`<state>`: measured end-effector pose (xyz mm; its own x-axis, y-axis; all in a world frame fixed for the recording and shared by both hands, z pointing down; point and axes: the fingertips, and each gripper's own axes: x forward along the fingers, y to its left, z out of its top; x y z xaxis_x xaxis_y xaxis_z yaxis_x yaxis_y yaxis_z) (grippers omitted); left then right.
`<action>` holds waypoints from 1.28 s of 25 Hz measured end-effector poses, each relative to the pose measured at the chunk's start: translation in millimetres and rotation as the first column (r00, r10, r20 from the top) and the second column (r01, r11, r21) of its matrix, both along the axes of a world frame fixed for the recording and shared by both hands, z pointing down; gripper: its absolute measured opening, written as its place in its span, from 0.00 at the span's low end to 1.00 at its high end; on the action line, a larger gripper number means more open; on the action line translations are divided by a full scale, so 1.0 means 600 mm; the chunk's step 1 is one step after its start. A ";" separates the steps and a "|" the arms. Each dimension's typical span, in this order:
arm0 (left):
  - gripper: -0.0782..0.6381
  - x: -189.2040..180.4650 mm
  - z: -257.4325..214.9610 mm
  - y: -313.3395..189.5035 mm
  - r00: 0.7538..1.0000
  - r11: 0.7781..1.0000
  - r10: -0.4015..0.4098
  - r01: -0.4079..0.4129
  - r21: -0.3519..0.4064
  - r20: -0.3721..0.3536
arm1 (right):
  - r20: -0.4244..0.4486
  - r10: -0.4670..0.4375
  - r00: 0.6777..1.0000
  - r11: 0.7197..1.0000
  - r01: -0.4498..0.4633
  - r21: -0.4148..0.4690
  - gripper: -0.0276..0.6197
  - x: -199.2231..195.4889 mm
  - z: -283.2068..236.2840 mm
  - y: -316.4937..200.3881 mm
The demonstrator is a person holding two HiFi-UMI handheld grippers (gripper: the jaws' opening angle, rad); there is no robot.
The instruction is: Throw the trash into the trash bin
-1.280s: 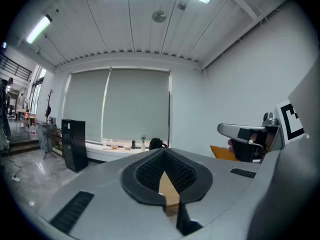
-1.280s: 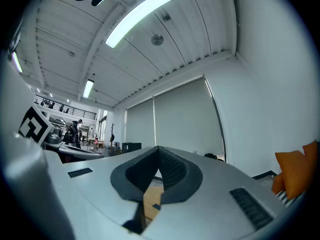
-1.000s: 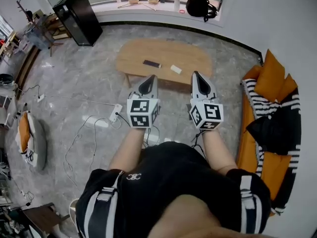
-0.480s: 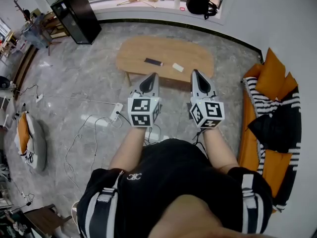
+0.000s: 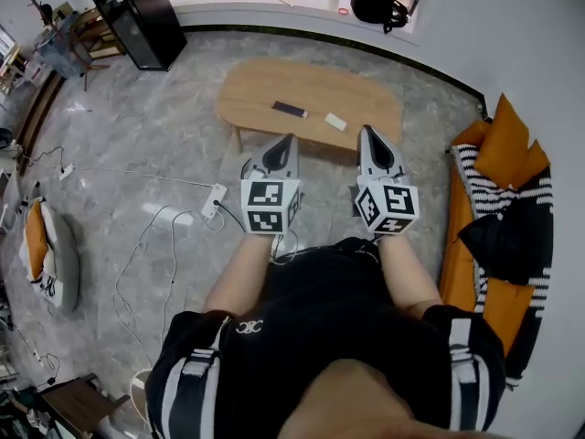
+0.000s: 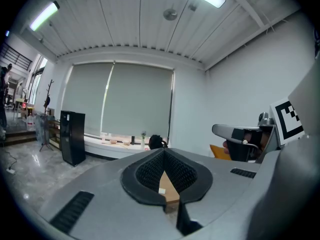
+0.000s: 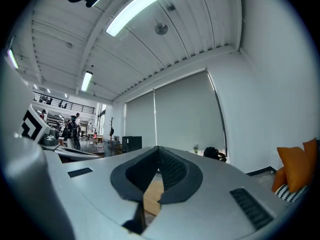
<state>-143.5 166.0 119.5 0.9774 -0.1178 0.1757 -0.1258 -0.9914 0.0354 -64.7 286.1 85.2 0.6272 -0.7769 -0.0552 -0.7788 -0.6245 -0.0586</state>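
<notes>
Facing one oval wooden table (image 5: 265, 88) on a grey marble floor (image 5: 137, 135), two things on it, one dark flat bar (image 5: 290, 109), one white scrap of trash (image 5: 335, 122), left gripper (image 5: 290, 140) and right gripper (image 5: 366, 132) both clenched, empty, one orange sofa (image 5: 512, 144) at right.

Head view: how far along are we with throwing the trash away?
Nothing looks done yet. A small white item and a dark flat object lie on the wooden table ahead. In hand: nothing; the left gripper and right gripper are both shut and empty, pointing toward that table. Left: pick up the trash and drop it in a bin; none is identifiable in any view.
</notes>
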 end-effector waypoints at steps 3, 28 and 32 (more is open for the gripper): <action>0.13 0.006 0.006 -0.014 1.000 1.000 -0.008 0.008 -0.002 0.006 | 0.001 0.001 1.000 1.000 -0.001 -0.001 0.06 0.012 0.003 -0.011; 0.13 0.400 0.030 -0.074 0.991 0.993 -0.118 0.118 0.004 0.062 | 0.046 -0.144 0.989 0.990 0.143 0.022 0.06 0.429 0.038 -0.100; 0.13 0.463 0.030 -0.085 0.985 0.988 -0.157 0.157 0.010 0.075 | 0.046 -0.189 0.981 0.982 0.188 0.021 0.06 0.496 0.034 -0.116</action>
